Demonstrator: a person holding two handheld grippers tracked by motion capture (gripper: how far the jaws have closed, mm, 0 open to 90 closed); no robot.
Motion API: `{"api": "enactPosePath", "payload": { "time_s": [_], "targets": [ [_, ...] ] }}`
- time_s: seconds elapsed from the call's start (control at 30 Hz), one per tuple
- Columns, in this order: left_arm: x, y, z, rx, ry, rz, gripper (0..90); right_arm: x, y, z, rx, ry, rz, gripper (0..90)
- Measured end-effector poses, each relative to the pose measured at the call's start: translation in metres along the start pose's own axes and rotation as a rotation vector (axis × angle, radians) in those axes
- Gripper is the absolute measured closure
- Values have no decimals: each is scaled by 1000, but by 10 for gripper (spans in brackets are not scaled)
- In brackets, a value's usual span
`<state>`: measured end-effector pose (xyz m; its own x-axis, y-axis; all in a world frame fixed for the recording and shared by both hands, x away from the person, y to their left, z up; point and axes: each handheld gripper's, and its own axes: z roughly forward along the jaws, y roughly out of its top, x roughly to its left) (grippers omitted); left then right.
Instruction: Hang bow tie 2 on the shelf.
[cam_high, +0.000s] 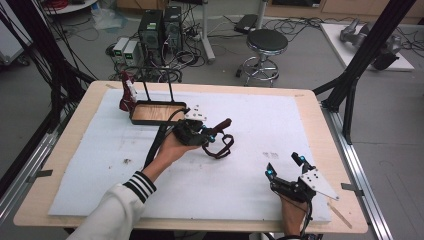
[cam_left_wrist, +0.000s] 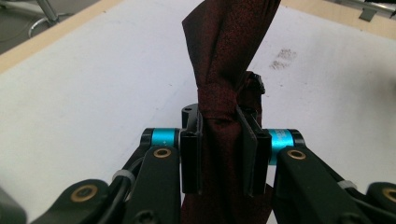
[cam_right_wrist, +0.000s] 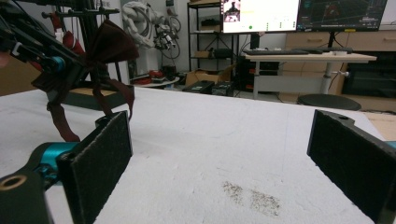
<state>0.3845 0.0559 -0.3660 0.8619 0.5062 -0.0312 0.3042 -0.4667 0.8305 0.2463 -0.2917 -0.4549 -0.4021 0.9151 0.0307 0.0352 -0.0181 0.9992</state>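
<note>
A dark red bow tie (cam_high: 220, 135) with a looping strap hangs just above the white mat (cam_high: 150, 180), near the table's middle. My left gripper (cam_high: 210, 134) is shut on its knot; in the left gripper view the maroon cloth (cam_left_wrist: 224, 93) is pinched between the black pads (cam_left_wrist: 190, 161). The right gripper view shows the bow tie (cam_right_wrist: 109, 44) held up at the far left, strap dangling. My right gripper (cam_high: 284, 166) rests at the mat's near right, jaws wide apart with nothing between them; its pads (cam_right_wrist: 100, 163) frame bare mat.
A black stand with a wooden tray base (cam_high: 155, 112) and two upright rods sits at the mat's back left, another red item (cam_high: 127, 92) beside it. A small grey smudge (cam_high: 270, 155) marks the mat. A stool (cam_high: 266, 45) and computers stand beyond the table.
</note>
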Motion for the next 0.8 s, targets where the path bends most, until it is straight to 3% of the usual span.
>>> {"api": "enactPosePath", "payload": {
  "time_s": [0.8],
  "targets": [
    [32, -5, -58, -139, 95, -36, 729, 0, 0, 0, 2, -1, 0, 57]
  ]
}}
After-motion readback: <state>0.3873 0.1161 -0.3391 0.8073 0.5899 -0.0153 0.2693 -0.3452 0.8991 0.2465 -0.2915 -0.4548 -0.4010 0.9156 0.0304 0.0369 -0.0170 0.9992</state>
